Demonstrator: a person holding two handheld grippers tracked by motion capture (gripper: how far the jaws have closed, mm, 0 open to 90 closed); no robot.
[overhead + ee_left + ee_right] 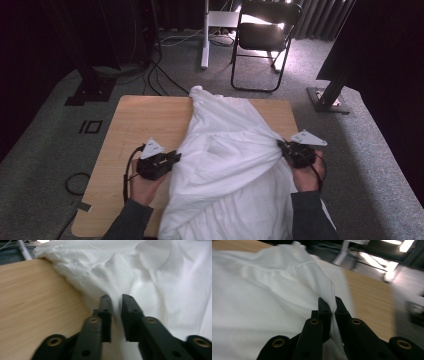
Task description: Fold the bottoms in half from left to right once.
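High view: white cloth [230, 160] on wooden table [135, 125], between left gripper [174, 157] and right gripper [281, 145]; no legible writing | Left gripper view: jaws slightly parted, cloth fold between, contact unclear | Right gripper view: jaws clamp cloth edge.

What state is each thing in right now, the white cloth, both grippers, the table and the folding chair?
white cloth: crumpled, draped over the table, pulled taut between the grippers.
left gripper: fingers nearly closed, cloth edge between them.
right gripper: shut, pinching a fold of the cloth.
wooden table: left side bare, right side mostly covered.
folding chair: unfolded, standing on the carpet behind the table.
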